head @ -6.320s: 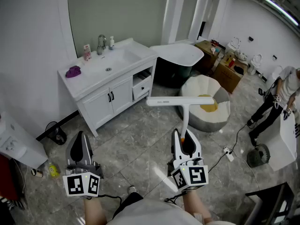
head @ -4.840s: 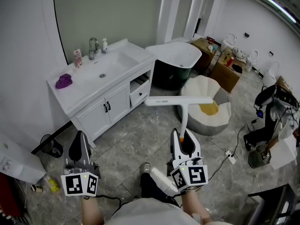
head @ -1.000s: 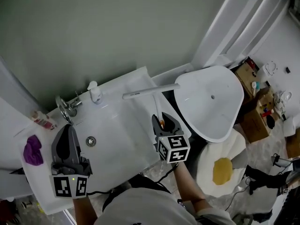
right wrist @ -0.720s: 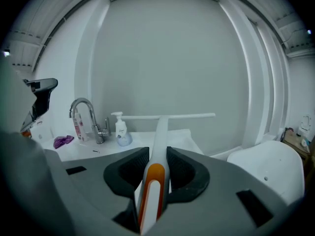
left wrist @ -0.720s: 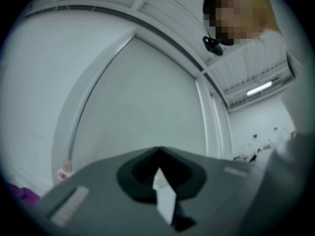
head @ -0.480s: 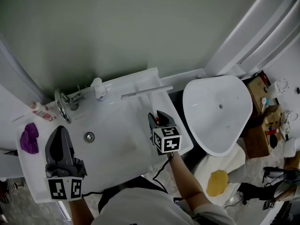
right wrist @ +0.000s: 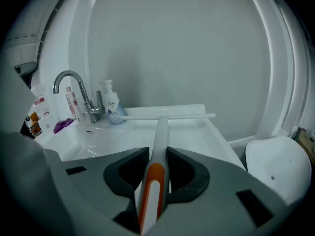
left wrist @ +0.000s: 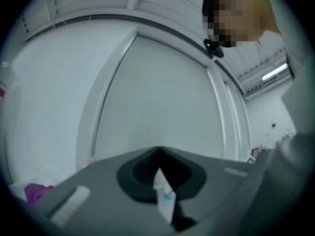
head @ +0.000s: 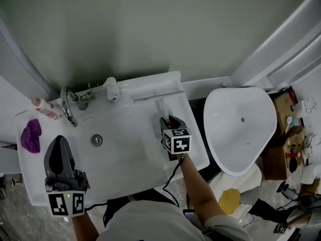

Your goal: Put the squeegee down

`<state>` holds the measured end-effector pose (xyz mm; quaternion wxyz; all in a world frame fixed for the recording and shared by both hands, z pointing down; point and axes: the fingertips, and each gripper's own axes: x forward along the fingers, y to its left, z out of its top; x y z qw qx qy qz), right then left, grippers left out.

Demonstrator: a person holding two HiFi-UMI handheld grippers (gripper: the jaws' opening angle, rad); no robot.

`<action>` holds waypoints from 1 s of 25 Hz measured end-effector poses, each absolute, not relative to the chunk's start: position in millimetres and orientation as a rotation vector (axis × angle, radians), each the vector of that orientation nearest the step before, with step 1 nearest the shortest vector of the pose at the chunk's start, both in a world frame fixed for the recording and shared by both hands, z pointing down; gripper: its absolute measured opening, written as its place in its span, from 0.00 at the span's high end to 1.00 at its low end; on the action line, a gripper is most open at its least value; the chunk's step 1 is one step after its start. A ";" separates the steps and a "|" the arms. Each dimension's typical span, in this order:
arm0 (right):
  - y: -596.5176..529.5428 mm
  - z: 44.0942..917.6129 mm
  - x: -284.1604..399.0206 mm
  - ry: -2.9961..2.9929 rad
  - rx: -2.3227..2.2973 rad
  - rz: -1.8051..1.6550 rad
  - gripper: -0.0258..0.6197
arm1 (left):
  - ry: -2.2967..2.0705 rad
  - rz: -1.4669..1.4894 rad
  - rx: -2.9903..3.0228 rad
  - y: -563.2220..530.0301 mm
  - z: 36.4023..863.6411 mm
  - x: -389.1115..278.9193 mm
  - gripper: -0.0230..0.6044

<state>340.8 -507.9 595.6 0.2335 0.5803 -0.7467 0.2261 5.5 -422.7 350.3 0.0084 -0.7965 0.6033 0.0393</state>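
My right gripper (head: 169,127) is shut on the orange-and-white handle (right wrist: 153,181) of the squeegee (head: 159,106). The handle runs away from the jaws to the long white blade (right wrist: 167,116). The blade lies crosswise, low over the back right of the white vanity top (head: 145,159), just before its back ledge. Whether it touches the top I cannot tell. My left gripper (head: 56,157) hovers over the vanity's front left corner, shut and holding nothing. In the left gripper view its jaws point level at the wall.
A chrome faucet (head: 67,109) and a soap pump bottle (head: 111,88) stand at the back of the sink, whose drain (head: 97,140) is left of the squeegee. A purple cloth (head: 31,134) and a pink bottle (head: 44,107) are far left. A large white basin (head: 241,129) stands at the right.
The right gripper has come down and forward with the squeegee, bringing the blade from above the sink to the back right of the vanity top. The left gripper has sunk a little.
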 end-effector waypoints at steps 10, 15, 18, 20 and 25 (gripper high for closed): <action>-536.1 620.3 342.3 -2.027 1.548 0.690 0.79 | 1.984 0.072 -2.410 -412.3 352.1 -6.3 0.95; -544.9 627.1 340.3 -2.020 1.533 0.730 0.79 | 2.024 0.050 -2.374 -406.0 351.1 -13.9 0.95; -548.0 631.9 339.1 -2.008 1.516 0.735 0.79 | 2.046 0.038 -2.355 -402.6 350.0 -18.3 0.95; -548.6 635.7 337.6 -2.001 1.499 0.732 0.79 | 2.055 0.034 -2.343 -400.1 349.9 -20.9 0.95; -549.2 643.2 332.7 -1.996 1.468 0.743 0.79 | 2.065 0.030 -2.329 -396.3 349.3 -23.8 0.95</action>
